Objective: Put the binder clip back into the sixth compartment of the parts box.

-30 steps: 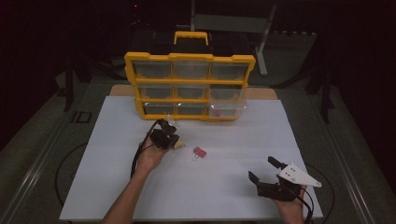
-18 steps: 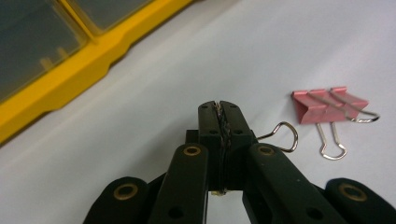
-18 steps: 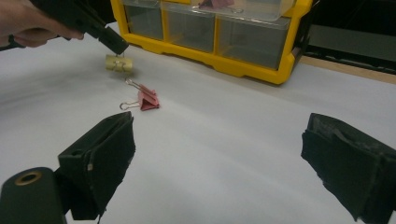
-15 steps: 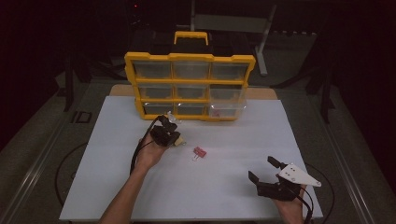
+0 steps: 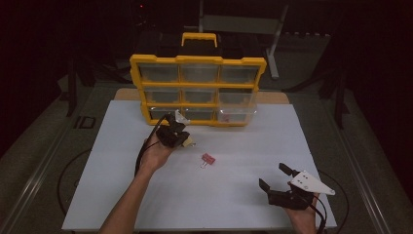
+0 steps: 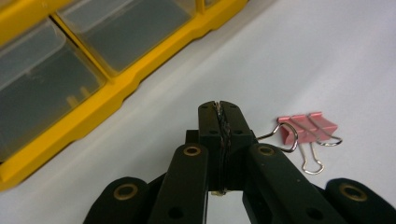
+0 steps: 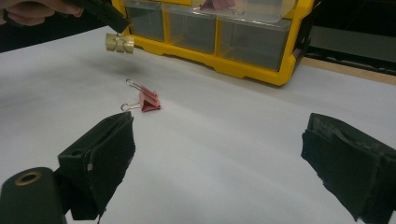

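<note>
I see the drawer cabinet (image 5: 198, 90) standing at the far edge of the tabletop (image 5: 122, 195). The binder clip (image 5: 208, 159) lies on the tabletop before it, between my left gripper (image 5: 181, 138) and right gripper (image 5: 274, 177).

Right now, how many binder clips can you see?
3: a pink clip lying on the white table, a gold clip pinched in the left gripper, and another pink one in the open drawer. More may be hidden.

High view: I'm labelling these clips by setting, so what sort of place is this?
Probably a lab or workshop bench for recording handling work: a white table, a yellow drawer organizer of small parts, a pink binder clip, and dark stands behind.
</note>
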The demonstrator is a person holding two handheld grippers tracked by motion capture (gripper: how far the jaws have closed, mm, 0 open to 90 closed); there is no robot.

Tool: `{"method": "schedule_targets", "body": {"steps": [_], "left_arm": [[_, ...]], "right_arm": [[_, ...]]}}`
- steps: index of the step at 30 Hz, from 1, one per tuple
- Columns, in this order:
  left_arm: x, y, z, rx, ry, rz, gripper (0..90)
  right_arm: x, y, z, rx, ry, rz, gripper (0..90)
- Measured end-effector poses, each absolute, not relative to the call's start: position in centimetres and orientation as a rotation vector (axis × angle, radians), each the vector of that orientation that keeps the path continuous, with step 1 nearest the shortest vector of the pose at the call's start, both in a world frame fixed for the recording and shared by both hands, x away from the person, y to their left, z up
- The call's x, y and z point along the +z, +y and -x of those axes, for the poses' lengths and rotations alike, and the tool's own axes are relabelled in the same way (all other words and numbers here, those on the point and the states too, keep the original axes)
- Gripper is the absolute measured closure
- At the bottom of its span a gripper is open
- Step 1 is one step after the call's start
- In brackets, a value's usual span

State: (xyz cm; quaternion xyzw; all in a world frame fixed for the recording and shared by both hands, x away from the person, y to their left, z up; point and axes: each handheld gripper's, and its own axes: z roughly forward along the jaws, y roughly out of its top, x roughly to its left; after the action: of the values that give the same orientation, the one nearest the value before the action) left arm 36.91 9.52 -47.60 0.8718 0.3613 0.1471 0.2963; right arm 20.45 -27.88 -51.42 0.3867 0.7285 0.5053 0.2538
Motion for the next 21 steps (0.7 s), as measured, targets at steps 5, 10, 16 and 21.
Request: {"method": "schedule_targets", "body": {"steps": [5, 10, 16, 21], "left_arm": [[-46.7, 9.4, -37.0, 0.400, 0.936, -2.318, 89.6], [-45.8, 9.1, -37.2, 0.407, 0.912, -2.314, 89.7], [-44.8, 9.0, -37.4, 0.415, 0.893, -2.307, 89.7], [-43.6, 8.7, -37.5, 0.422, 0.864, -2.300, 89.7]], "right_arm": [[-51.4, -27.9, -20.4, 1.372, 1.979, -1.051, 8.9], [-51.4, -27.9, -20.4, 1.372, 1.978, -1.051, 8.9], [-51.4, -27.9, -20.4, 1.373, 1.978, -1.050, 8.9], [-51.4, -27.9, -20.4, 1.371, 1.978, -1.051, 8.9]]}}
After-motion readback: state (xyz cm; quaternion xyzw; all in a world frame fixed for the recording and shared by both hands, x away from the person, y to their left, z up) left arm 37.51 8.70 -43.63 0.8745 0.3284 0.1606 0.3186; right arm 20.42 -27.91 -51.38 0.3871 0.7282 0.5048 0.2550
